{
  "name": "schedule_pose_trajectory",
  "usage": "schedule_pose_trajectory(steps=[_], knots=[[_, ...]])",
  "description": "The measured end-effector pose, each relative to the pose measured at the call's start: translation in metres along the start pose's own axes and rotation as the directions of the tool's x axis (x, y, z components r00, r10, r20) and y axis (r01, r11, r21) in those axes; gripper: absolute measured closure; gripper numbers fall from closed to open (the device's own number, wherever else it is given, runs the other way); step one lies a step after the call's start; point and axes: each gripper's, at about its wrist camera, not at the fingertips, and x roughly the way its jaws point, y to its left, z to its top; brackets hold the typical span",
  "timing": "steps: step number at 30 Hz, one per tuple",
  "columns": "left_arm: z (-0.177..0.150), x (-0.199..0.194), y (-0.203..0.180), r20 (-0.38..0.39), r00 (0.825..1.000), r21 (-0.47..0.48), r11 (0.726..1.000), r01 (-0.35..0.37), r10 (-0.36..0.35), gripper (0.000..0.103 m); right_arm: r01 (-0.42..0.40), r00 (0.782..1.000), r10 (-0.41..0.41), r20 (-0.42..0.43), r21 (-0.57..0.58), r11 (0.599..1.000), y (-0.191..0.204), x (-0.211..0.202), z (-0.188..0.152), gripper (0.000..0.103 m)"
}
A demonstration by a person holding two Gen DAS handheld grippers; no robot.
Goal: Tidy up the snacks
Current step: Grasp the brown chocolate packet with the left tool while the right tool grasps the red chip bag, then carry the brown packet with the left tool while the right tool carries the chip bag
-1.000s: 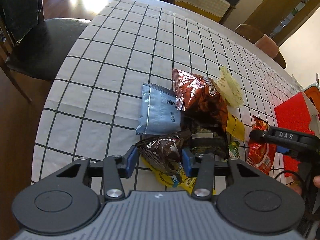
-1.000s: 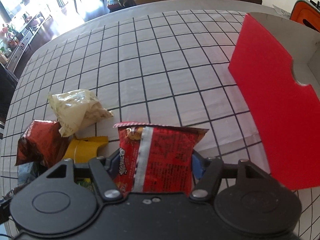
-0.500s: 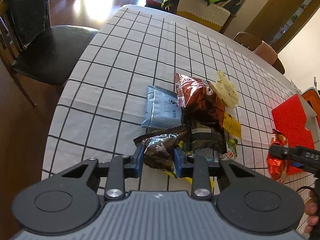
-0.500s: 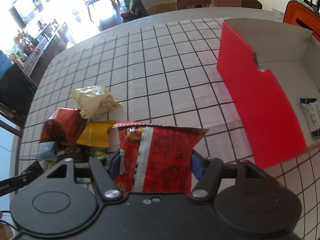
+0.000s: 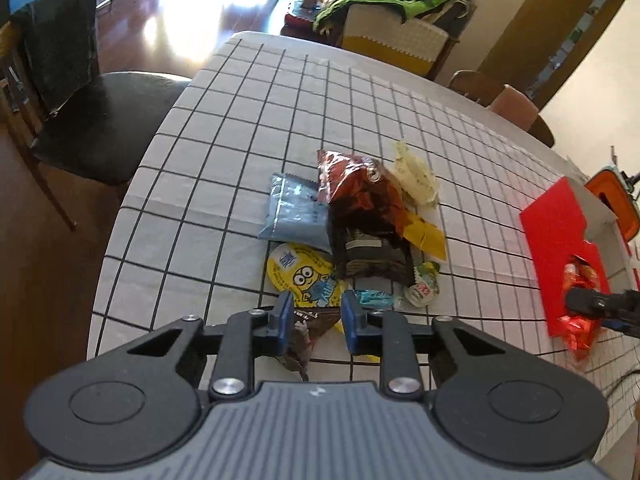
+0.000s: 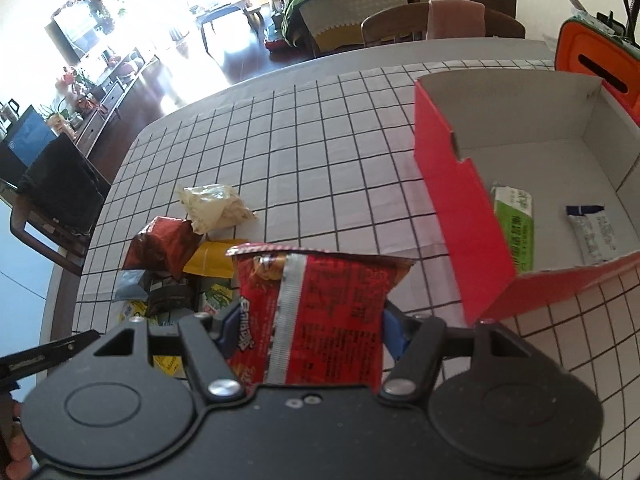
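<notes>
right tongs (image 6: pixel 308 328): clamped on the red snack bag (image 6: pixel 316 312), gripped by its two side edges, top seam pointing away from me.
left tongs (image 5: pixel 314 322): jaws have just been closing; they pinch a small brown packet (image 5: pixel 306 330) by its crumpled end, and it hangs off the desk (image 5: pixel 248 128).
box (image 6: pixel 448 184): red, open on top, ahead and to the right of my right tongs; a green packet (image 6: pixel 514 232) and a white one (image 6: pixel 596 232) lie inside.
key relation: the right hand is nearer the box, its bag just short of the near red wall.
pile (image 5: pixel 360 220): the other snacks lie ahead of the left tongs.
</notes>
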Motion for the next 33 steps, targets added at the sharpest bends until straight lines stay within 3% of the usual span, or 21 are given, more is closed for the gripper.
schedule_pose_trajectory(steps=[3,7,8,9,10,13,17,25,29,33], knots=[[-0.002,0.007,0.002,-0.02,0.999,-0.021,0.999,-0.04,0.039,0.078,-0.007,1.0,0.007,-0.001,-0.014,1.0,-0.002,-0.002,-0.003,0.037],[-0.005,0.006,0.003,-0.029,0.999,-0.007,0.999,-0.035,0.035,0.073,-0.031,1.0,0.031,-0.004,-0.024,0.999,-0.001,-0.004,-0.011,0.037],[-0.006,0.006,0.001,-0.026,0.999,0.015,0.999,-0.046,0.047,0.059,-0.038,0.999,0.038,-0.009,-0.023,0.999,-0.001,-0.005,-0.013,0.037],[-0.007,0.006,-0.001,-0.026,0.998,0.034,0.997,-0.064,0.065,0.036,-0.044,0.999,0.044,-0.016,-0.022,0.999,-0.001,-0.005,-0.015,0.037],[-0.009,0.007,-0.002,-0.023,0.997,0.046,0.996,-0.078,0.079,0.031,-0.047,0.999,0.047,-0.021,-0.019,0.999,-0.001,-0.005,-0.017,0.037],[-0.012,0.013,-0.005,-0.009,0.997,0.091,0.993,-0.079,0.08,0.031,-0.051,0.998,0.051,-0.035,-0.018,0.999,0.0,-0.003,-0.022,0.037],[-0.016,0.032,-0.006,-0.047,0.994,0.129,0.987,-0.094,0.101,0.032,-0.046,0.998,0.046,-0.044,-0.014,0.999,0.0,-0.003,-0.026,0.037],[-0.023,0.047,-0.006,-0.054,0.992,0.164,0.981,-0.106,0.117,0.054,-0.033,0.999,0.032,-0.039,-0.012,0.999,0.003,-0.003,-0.031,0.037],[-0.023,0.046,-0.002,-0.047,0.995,0.152,0.985,-0.081,0.089,0.064,-0.026,0.999,0.026,-0.035,-0.008,1.0,0.003,-0.003,-0.032,0.037],[-0.026,0.043,0.004,-0.027,0.997,0.131,0.989,-0.063,0.067,0.067,-0.017,0.999,0.016,-0.034,-0.006,1.0,0.003,-0.003,-0.033,0.037]])
